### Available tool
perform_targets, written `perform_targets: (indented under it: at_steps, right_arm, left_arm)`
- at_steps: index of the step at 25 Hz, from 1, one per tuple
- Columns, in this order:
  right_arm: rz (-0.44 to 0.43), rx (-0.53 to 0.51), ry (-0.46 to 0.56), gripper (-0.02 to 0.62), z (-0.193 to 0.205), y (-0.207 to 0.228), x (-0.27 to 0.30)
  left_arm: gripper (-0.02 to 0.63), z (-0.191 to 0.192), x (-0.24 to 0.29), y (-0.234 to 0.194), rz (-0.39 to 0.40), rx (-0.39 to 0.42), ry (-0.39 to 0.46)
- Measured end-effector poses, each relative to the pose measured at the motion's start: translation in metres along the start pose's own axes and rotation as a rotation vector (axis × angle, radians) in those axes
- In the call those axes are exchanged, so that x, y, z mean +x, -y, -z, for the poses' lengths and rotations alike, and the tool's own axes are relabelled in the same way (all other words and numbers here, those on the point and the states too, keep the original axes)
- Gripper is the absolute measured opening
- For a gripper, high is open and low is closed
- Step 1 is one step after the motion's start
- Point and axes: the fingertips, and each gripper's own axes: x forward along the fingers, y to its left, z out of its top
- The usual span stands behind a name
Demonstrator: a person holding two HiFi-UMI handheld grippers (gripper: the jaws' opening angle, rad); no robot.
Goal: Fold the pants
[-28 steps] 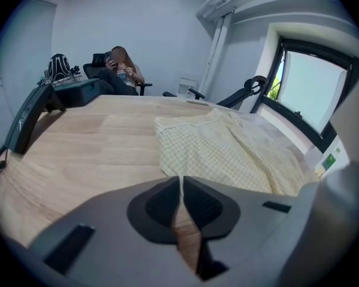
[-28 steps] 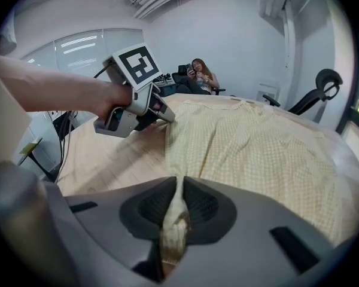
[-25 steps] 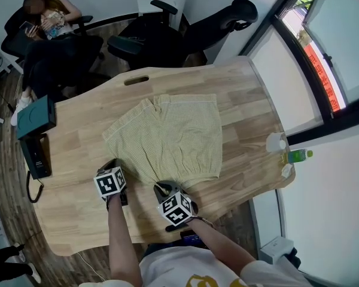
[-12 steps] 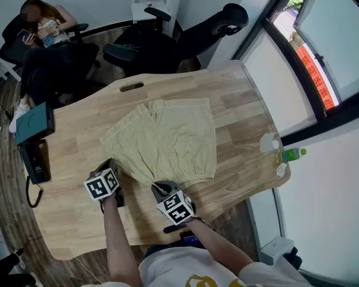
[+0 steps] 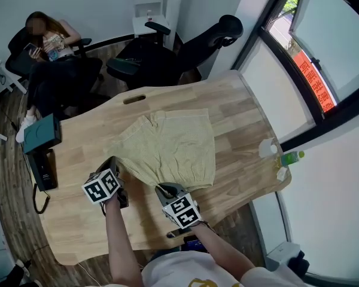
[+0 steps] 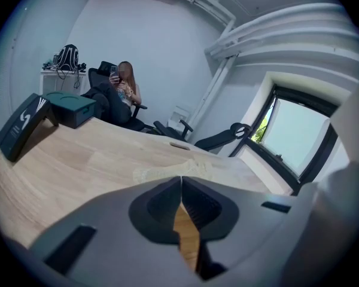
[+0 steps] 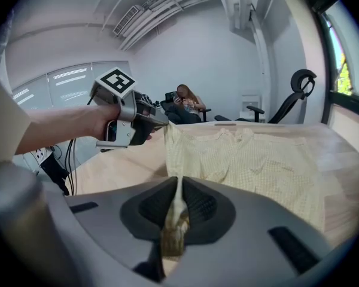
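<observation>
Clenched on near hem of pants (image 5: pixel 173 145) with left tongs (image 5: pixel 115 163) and right tongs (image 5: pixel 163 190), lower centre; remainder flat on table (image 5: pixel 239 112). Could lose thin hem from shallow left bite, dropping a corner, skewing the fold.

Pale yellow pants (image 5: pixel 170 148) w/ fine check — light wood-grain table (image 5: pixel 239 106), teal box (image 5: pixel 40 133), blk office chairs (image 5: pixel 167 58).
</observation>
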Motion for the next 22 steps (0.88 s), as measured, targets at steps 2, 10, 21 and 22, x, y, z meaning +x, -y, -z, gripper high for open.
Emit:
perform_targets:
  at_steps: [2,10,21,22]
  right_arm:
    - [-0.005,-0.001,0.034,0.028,-0.012,0.001,-0.003]
    - [-0.012,0.047,0.106,0.026,-0.024,0.012,-0.023]
    - [-0.039,0.072,0.129,0.026,-0.031,0.029,-0.027]
    - [-0.04,0.075,0.133,0.026,-0.032,0.032,-0.028]
  left_arm:
    - [0.012,-0.015,-0.003,0.007,0.011,0.004,0.03]
    - [0.012,-0.035,-0.002,0.038,0.046,0.062,0.049]
    - [0.011,-0.045,0.015,0.058,0.025,0.131,0.031]
    - [0.012,-0.046,0.017,0.062,0.024,0.144,0.03]
